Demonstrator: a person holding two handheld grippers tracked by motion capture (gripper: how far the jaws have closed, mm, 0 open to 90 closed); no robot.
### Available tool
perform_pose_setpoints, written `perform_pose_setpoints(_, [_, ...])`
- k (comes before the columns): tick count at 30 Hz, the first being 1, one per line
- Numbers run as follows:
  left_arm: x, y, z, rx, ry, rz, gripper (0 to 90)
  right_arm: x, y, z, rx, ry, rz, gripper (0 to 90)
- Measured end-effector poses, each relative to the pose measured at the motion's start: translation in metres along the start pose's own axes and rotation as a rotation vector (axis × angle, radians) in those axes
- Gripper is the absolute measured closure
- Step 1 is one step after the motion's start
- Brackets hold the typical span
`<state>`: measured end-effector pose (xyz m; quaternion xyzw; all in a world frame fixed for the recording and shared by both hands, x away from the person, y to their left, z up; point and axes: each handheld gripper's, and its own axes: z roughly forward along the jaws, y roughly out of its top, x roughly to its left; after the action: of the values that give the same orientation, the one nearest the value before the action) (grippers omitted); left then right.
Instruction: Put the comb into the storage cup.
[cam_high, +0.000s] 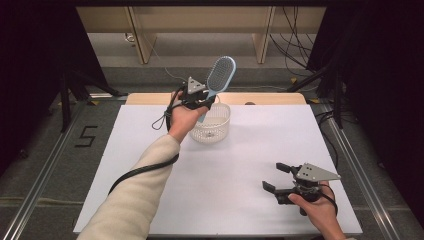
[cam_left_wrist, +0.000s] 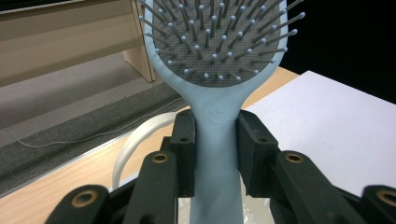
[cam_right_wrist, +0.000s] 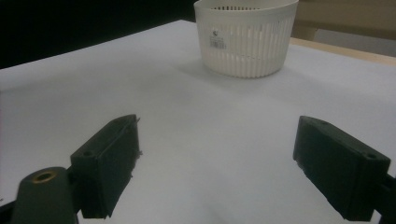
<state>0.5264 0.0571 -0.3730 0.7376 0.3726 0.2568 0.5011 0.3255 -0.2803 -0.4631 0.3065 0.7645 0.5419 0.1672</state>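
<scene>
Left gripper (cam_left_wrist: 215, 140): jaws clamped on the handle of one pale blue hairbrush (cam_left_wrist: 219, 70), raised above the basket (cam_high: 211, 123).
Left gripper view: bristles face the camera.
Right gripper (cam_high: 280, 177): jaws wide apart, holding nothing, low over the white table (cam_high: 240, 165).
Count: one basket, one hairbrush.

left gripper (cam_high: 202, 100): raised, jaws clamped | right gripper (cam_high: 276, 178): low, jaws apart

A white sheet (cam_high: 240, 165) is covering the bench (cam_high: 150, 98), leaving its wooden far edge showing. Grey floor (cam_high: 45, 150) is lying around it, marked "5" (cam_high: 86, 136). Wooden furniture (cam_high: 200, 25) is standing behind, cables (cam_high: 295, 45) hanging beside dark curtains (cam_high: 30, 60).
</scene>
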Motion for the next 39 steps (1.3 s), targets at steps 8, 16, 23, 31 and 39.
perform_pose_setpoints(8, [0.0,-0.003,0.003,0.004,-0.001,-0.005,69.9,0.0,0.0,0.0,0.0,-0.001,-0.002,15.4])
perform_pose_setpoints(16, [0.0,-0.003,0.005,0.007,0.0,0.0,69.8,0.0,0.0,0.0,0.0,0.0,-0.002,15.4])
perform_pose_setpoints(23, [0.0,-0.005,0.007,0.011,0.0,0.002,69.8,0.0,0.0,0.0,-0.001,0.0,-0.002,15.4])
perform_pose_setpoints(31, [0.001,-0.008,0.011,0.015,-0.004,0.006,69.8,0.0,0.0,0.0,-0.002,0.001,-0.003,15.4])
perform_pose_setpoints(39, [0.001,-0.008,0.012,0.015,-0.005,0.015,69.8,0.0,0.0,0.0,-0.003,0.002,-0.002,15.4])
